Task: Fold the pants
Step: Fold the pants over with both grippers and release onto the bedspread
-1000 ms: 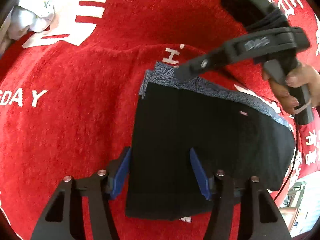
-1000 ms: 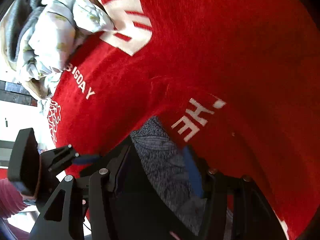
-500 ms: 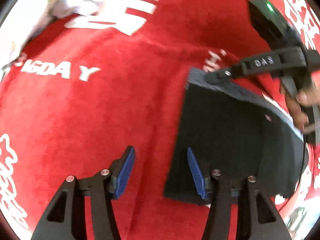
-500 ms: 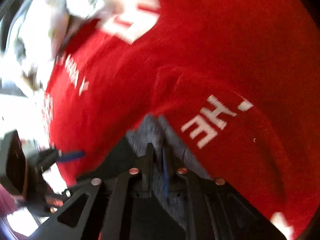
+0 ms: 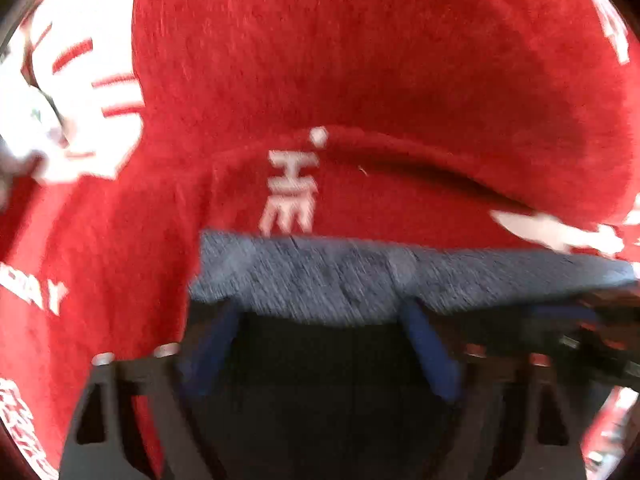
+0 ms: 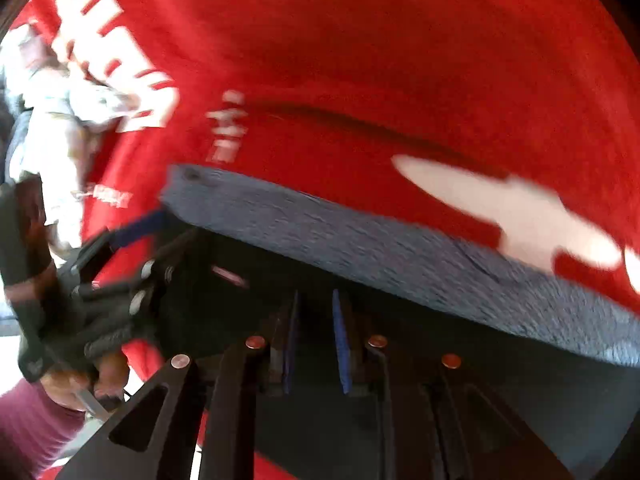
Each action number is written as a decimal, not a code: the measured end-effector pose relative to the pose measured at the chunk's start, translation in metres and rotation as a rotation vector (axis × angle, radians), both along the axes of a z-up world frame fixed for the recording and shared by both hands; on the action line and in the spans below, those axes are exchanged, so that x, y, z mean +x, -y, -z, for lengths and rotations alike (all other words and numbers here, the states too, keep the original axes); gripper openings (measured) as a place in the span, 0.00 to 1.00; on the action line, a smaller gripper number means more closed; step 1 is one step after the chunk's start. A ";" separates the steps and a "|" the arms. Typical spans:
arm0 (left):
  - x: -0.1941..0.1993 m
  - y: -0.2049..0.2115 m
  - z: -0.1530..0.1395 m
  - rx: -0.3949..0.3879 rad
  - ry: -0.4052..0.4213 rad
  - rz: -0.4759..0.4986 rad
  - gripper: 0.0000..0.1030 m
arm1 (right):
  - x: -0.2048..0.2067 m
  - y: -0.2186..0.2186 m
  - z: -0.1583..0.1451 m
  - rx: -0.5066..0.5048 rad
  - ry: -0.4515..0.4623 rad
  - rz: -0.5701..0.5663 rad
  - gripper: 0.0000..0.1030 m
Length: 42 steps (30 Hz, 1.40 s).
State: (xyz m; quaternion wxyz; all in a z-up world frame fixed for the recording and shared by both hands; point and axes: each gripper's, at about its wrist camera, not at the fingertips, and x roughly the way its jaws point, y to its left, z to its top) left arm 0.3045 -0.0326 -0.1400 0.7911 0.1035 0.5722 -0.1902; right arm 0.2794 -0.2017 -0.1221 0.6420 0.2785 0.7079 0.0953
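Black folded pants [image 5: 320, 380] with a grey waistband [image 5: 320, 276] lie on a red blanket [image 5: 360, 80]. My left gripper [image 5: 320, 312] is above the waistband's left end, its jaws opening wide; the cloth lies under them, not pinched. In the right wrist view the left gripper [image 6: 160, 236] shows at the waistband's left corner. My right gripper [image 6: 316, 296] has its blue pads close together on black cloth just below the waistband [image 6: 360, 240], farther right along the pants [image 6: 440, 340]. It also shows, blurred, as the right gripper [image 5: 580, 312] at the edge of the left wrist view.
The blanket carries white lettering [image 5: 290, 196] just beyond the waistband. A pile of light crumpled clothes [image 6: 60, 92] lies at the far left. A hand [image 6: 104, 376] and a dark pink sleeve [image 6: 28, 432] hold the left gripper's handle.
The left gripper left the pants' lower fold, came up to the waistband and spread its jaws. The right gripper shut at the waistband's left corner and moved right along it.
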 end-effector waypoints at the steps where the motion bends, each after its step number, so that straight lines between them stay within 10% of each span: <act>1: 0.007 0.003 0.001 0.013 0.017 -0.012 0.91 | -0.003 0.007 0.003 0.029 0.035 0.048 0.14; 7: 0.038 -0.008 0.001 0.091 -0.033 -0.146 0.91 | -0.001 0.057 0.009 -0.174 0.051 0.158 0.23; 11: 0.009 -0.004 -0.030 0.105 0.018 -0.066 0.91 | -0.036 0.095 -0.019 -0.124 0.059 0.251 0.61; 17: -0.062 0.028 -0.062 0.064 0.000 0.066 0.91 | -0.137 0.146 -0.052 -0.109 0.029 0.289 0.61; 27: -0.150 0.140 -0.024 0.075 -0.113 0.263 0.91 | -0.311 0.246 -0.044 0.042 -0.100 0.860 0.61; 34: -0.157 0.140 -0.026 0.098 -0.130 0.246 0.91 | -0.353 0.270 -0.025 0.195 -0.111 1.051 0.61; 42: -0.148 0.140 -0.021 0.092 -0.143 0.232 0.92 | -0.326 0.244 -0.006 0.360 -0.021 0.998 0.61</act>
